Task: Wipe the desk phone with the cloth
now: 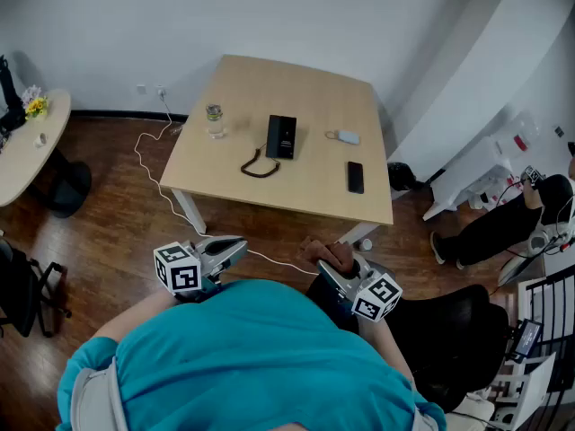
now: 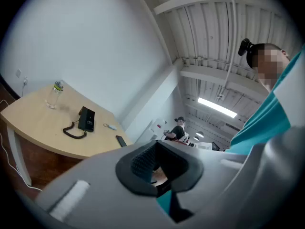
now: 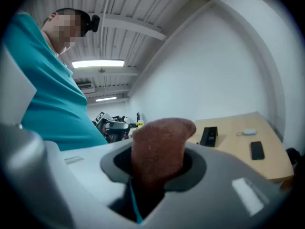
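The black desk phone [image 1: 281,136] lies on the wooden table [image 1: 234,106], its coiled cord and handset [image 1: 260,166] to its left; it also shows small in the left gripper view [image 2: 86,119] and the right gripper view [image 3: 208,136]. My right gripper [image 1: 334,268] is held close to my body, well short of the table, shut on a brown cloth [image 3: 159,149] that sticks up between its jaws. My left gripper [image 1: 235,248] is also near my body, shut with nothing in it.
On the table stand a water bottle [image 1: 214,119], a small white device [image 1: 347,136] and a black smartphone [image 1: 355,176]. A white cable [image 1: 153,173] trails over the wooden floor. A seated person [image 1: 503,223] is at the right; a round side table [image 1: 27,142] stands left.
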The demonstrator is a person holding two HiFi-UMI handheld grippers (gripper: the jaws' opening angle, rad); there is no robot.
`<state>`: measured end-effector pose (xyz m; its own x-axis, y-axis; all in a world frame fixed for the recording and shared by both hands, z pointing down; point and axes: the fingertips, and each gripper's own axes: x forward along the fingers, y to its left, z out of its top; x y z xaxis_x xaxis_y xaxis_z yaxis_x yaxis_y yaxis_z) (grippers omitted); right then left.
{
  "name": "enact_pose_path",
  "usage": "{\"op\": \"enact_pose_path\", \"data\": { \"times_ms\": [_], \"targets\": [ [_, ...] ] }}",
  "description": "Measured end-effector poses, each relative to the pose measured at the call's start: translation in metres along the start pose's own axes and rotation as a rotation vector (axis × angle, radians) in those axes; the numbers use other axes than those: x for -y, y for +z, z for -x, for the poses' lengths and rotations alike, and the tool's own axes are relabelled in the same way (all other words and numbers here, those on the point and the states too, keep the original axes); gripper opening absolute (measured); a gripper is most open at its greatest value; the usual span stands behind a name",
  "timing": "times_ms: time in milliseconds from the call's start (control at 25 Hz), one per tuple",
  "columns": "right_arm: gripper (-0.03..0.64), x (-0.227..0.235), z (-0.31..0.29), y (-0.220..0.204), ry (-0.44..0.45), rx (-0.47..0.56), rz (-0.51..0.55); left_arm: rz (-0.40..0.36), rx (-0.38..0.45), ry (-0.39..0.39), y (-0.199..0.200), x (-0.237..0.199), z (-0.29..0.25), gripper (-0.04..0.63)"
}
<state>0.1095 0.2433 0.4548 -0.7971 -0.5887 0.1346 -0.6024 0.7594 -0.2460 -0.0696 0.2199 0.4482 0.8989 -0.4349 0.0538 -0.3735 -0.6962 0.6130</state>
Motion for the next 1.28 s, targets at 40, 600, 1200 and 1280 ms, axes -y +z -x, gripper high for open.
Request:
{"op": "enact_pose_path", "data": {
  "times_ms": [40,600,1200,1280],
  "targets": [
    [0.137,0.009,-0.003,0.004,0.001,-0.004,0.006,0.001,0.01,0.001,0.007,-0.005,-0.007,0.005],
    [0.137,0.134,-0.142,0.068,-0.082,-0.019,0.023,0.06,0.013,-0.055,0.12,-0.186,-0.062,0.006],
    [0.137,0.272,-0.191,0.091,-0.042,-0.034,-0.034,0.091,-0.265,0.098,0.108,-0.369,-0.217,0.178],
    [0.137,0.289,-0.183,0.091,0.005,-0.036,-0.03,0.097,-0.291,0.164,0.101,-0.392,-0.234,0.21]
  ]
}}
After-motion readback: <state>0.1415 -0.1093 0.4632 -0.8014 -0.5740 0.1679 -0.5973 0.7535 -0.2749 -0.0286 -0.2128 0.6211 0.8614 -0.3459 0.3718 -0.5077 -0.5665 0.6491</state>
